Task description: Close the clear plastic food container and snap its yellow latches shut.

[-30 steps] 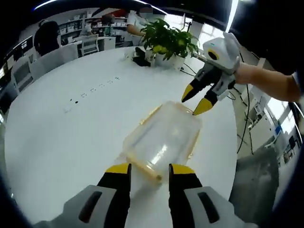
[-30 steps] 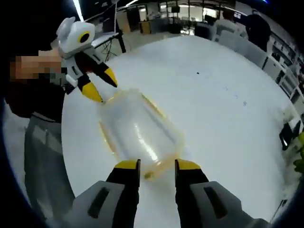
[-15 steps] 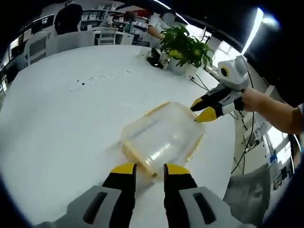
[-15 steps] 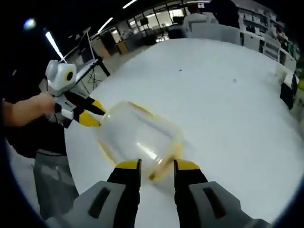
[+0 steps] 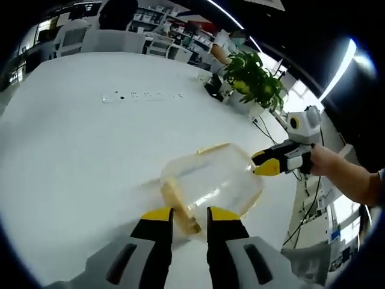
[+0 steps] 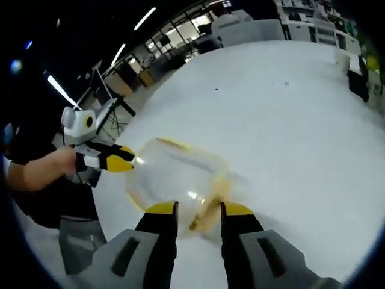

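container [image 5: 212, 183] lies on white table [image 5: 78, 144], long axis running gripper to gripper | clear, rounded, glossy, yellow rim | left gripper [image 5: 185, 215] at near end, jaws parted astride yellow latch [image 5: 182, 212] | right gripper [image 6: 190, 210] parted likewise at opposite end, equally near | plant [image 5: 255, 75] beyond.

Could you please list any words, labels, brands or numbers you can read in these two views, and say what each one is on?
None can be read.
The clear container, its yellow latch and both grippers carry no visible print.
The small dark marks on the white table are too small to read.
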Tool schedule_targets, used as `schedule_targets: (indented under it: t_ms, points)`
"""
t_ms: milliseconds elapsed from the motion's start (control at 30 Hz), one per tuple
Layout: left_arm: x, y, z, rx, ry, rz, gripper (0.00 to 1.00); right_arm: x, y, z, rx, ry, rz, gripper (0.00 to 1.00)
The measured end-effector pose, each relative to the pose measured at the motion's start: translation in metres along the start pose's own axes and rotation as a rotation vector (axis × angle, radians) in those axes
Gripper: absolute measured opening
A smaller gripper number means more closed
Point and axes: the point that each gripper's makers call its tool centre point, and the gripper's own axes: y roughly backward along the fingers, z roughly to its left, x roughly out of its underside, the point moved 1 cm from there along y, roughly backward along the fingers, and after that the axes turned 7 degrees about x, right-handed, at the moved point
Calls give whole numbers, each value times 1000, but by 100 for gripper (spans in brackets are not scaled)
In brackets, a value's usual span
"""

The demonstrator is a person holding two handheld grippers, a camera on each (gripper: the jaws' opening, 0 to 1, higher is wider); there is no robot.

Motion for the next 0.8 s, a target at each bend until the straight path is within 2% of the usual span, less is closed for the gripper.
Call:
schedule_targets:
  t_ms: [33,133,333,467,533,567,600,633,667,800]
  points:
    - [0,0,0,5,26,-3,14,0,0,0,-2,1,1,25]
    - [0,-2,1,12,19,8,14,1,1,2,-10,-7,3,24]
    - [1,-4,3,28,66,9,13,3,1,4,-13,-27,3,23]
    - [1,-5,2,32,67,8,13,3,1,4,-23,-41,11,22]
    - [2,-5,2,35,70,4,12,3,1,3,-33,-60,5,20]
    - [3,-5,2,49,95,-3,12,2,-1,6,-71,-89,-8,19]
    - [4,-5,3,54,117,0,12,5,-3,6,-68,-172,-8,19]
    - [4,-5,0,82,96,-2,10,6,-4,5,-84,-167,-7,19]
    - [5,-5,2,75,138,-10,10,8,-4,3,-80,-149,-15,19]
    - [5,-4,1,73,125,-17,10,6,-7,5,-74,-141,-22,19]
